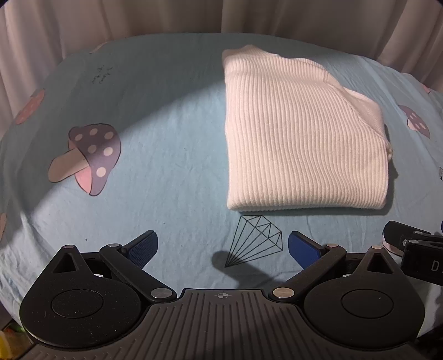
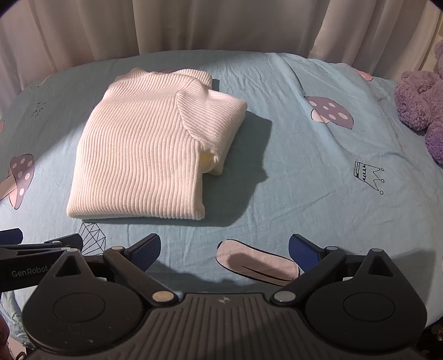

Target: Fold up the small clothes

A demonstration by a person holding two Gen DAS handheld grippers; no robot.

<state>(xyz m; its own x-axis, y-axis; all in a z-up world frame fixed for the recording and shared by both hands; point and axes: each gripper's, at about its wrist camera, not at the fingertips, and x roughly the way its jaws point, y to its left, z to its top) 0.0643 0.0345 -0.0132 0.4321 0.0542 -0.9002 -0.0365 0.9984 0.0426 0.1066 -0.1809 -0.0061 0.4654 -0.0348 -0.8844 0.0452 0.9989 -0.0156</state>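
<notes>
A white ribbed knit sweater (image 1: 299,138) lies folded into a neat rectangle on the light blue printed sheet (image 1: 166,166). It also shows in the right wrist view (image 2: 144,149), with a sleeve edge sticking out at its right side. My left gripper (image 1: 223,246) is open and empty, low over the sheet just in front of the sweater's near edge. My right gripper (image 2: 224,250) is open and empty, in front of and to the right of the sweater. Neither touches the cloth.
A purple plush toy (image 2: 420,105) sits at the right edge of the bed. Pale curtains (image 2: 221,25) hang behind the bed. The right gripper's body (image 1: 415,249) shows at the left view's right edge; the left gripper's body (image 2: 33,260) at the right view's left edge.
</notes>
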